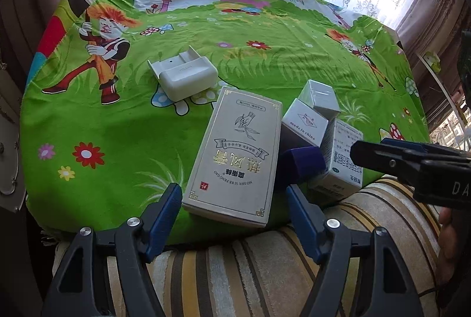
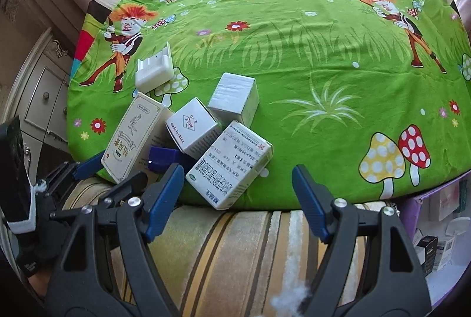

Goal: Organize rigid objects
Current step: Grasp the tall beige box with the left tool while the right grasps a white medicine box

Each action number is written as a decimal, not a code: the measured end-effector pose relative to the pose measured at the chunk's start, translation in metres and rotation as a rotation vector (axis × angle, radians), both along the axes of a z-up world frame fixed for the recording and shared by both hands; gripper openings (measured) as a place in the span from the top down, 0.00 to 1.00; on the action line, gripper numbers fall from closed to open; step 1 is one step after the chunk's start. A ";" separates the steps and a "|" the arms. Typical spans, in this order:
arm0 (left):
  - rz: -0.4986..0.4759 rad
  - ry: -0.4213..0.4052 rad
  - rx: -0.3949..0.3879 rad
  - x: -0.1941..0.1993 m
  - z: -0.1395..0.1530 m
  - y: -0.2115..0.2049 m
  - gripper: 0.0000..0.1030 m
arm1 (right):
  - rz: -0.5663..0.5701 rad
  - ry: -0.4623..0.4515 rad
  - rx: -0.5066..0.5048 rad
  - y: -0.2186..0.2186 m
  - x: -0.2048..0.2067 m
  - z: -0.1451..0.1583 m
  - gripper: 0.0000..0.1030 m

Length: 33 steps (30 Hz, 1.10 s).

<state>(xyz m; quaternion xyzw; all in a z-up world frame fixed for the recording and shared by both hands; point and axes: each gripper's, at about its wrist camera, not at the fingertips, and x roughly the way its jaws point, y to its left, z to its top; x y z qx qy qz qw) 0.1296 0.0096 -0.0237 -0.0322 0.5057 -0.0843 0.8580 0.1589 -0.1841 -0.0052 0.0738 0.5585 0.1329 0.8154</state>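
Observation:
Several boxes lie in a heap at the near edge of the green cartoon cloth. A long cream box with gold Chinese lettering (image 1: 235,152) (image 2: 134,133) lies between the fingers of my open left gripper (image 1: 234,196), not gripped. Beside it are a small white "made in china" box (image 1: 304,122) (image 2: 191,127), a plain white box (image 1: 321,96) (image 2: 235,99), a purple box (image 1: 303,162) (image 2: 166,159) and a white medicine box with blue print (image 1: 341,158) (image 2: 229,162). My right gripper (image 2: 237,178) is open at the medicine box's near end.
A white plastic holder (image 1: 184,74) (image 2: 154,71) stands apart further back on the cloth (image 1: 265,51). A striped cushion (image 2: 235,243) lies under both grippers. A purple bin with boxes (image 2: 441,228) is at the right. A cabinet (image 2: 41,99) stands left.

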 end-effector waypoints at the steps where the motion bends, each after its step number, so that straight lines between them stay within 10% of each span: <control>1: 0.005 -0.001 0.000 0.000 -0.001 0.001 0.29 | -0.017 0.013 0.012 0.000 0.003 -0.003 0.24; 18: 0.005 -0.057 0.038 -0.003 0.006 -0.005 0.45 | -0.082 0.068 -0.008 0.007 0.019 -0.031 0.25; 33: 0.048 -0.137 0.021 -0.008 0.020 0.000 0.46 | -0.026 -0.023 -0.071 0.010 0.003 -0.021 0.56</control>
